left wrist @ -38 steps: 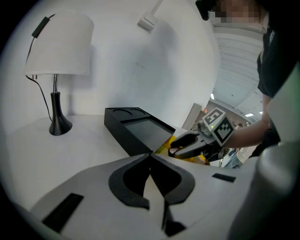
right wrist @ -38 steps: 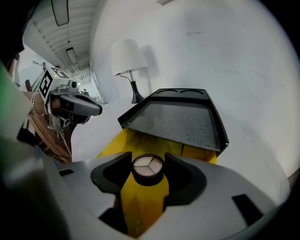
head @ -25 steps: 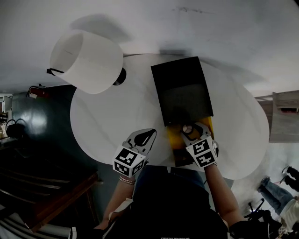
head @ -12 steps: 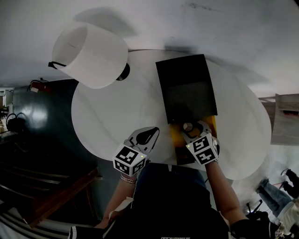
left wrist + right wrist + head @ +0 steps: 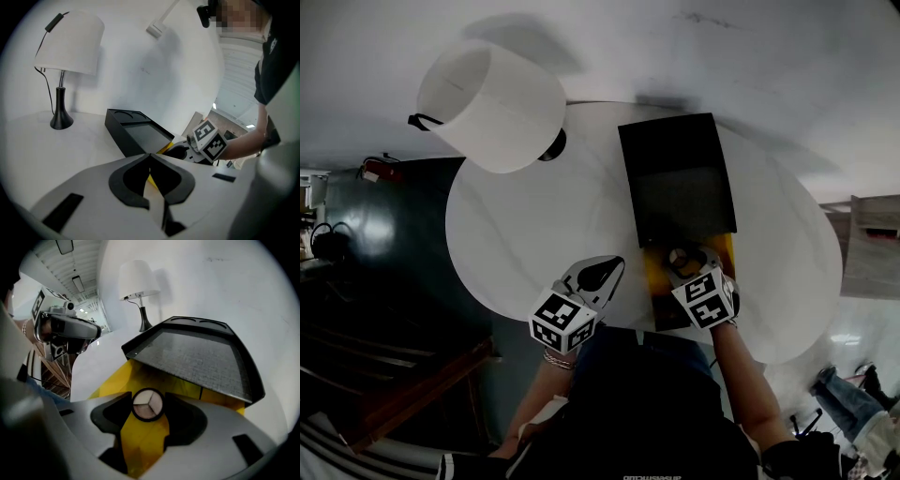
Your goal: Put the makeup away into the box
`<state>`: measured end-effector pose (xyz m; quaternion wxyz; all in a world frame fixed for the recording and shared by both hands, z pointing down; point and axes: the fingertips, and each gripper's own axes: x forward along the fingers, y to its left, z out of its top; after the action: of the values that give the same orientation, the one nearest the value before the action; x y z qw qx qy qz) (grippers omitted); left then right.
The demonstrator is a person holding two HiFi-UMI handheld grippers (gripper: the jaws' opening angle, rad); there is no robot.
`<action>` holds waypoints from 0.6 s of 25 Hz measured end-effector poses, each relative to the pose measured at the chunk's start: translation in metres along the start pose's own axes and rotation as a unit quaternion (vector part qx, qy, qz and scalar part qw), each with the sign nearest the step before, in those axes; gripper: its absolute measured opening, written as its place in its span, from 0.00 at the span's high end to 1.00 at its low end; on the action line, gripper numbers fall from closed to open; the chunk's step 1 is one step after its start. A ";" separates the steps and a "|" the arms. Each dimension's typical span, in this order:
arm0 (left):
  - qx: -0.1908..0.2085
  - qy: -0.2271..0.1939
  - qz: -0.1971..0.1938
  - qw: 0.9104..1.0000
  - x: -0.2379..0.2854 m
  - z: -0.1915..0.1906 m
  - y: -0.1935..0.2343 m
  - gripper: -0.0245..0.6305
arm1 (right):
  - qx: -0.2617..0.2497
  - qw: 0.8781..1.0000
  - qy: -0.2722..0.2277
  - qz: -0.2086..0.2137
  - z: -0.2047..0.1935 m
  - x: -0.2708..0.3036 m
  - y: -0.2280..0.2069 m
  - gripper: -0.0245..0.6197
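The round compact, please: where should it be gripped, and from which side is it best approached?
Grip the round compact by its black rim, jaws on opposite sides, as the right gripper does now. It is a flat disc, face up, so only the rim offers a hold. Come from the near side, over the yellow box; the black tray closes off the far side.

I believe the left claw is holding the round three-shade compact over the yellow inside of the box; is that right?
Not quite: it is the right claw that holds the round compact over the yellow inside of the box, as the right gripper view shows. The left claw is shut on nothing.
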<state>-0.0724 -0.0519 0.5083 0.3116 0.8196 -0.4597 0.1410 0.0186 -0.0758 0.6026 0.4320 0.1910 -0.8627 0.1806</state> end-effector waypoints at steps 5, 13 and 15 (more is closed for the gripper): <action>-0.004 -0.011 0.001 1.000 -0.008 0.000 -0.001 0.93 | -0.010 1.000 0.013 -0.006 -0.001 -0.002 0.005 0.59; -0.008 -0.025 0.005 1.000 -0.022 -0.001 -0.005 0.93 | -0.011 1.000 0.002 -0.026 0.002 -0.015 0.005 0.59; -0.006 -0.026 0.005 1.000 -0.025 -0.003 -0.007 0.93 | -0.011 0.999 -0.001 -0.034 0.003 -0.018 0.004 0.59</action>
<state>-0.0798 -0.0312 0.4950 0.3040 0.8189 -0.4723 0.1180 0.0248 -0.0705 0.5854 0.4391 0.2156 -0.8581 0.1560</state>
